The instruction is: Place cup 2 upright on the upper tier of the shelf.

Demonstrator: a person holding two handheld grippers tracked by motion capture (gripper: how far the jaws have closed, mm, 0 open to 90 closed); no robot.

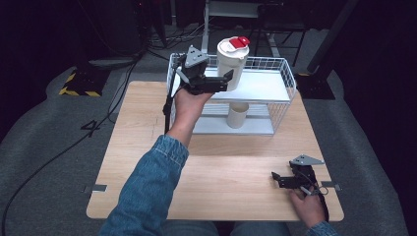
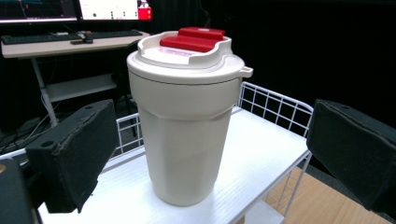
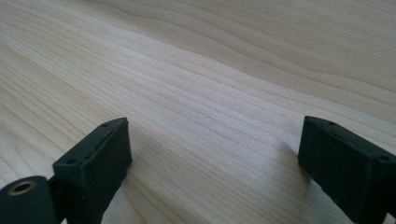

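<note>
The cream travel tumbler (image 1: 232,65) with its red-tabbed lid (image 2: 187,49) stands upright on the top shelf of the white wire rack (image 1: 280,86), its long axis vertical and the lid facing up. The left gripper (image 1: 222,80) is held level at the tumbler's side, jaws spread wide; in the left gripper view the black pads (image 2: 74,154) stand clear of the tumbler's wall on both sides, with daylight between, touching nothing. A second cream cup (image 1: 238,114) sits on the rack's lower shelf. The right gripper (image 1: 281,180) rests on the wooden table (image 1: 221,182) near its right front corner, jaws wide apart and holding nothing.
</note>
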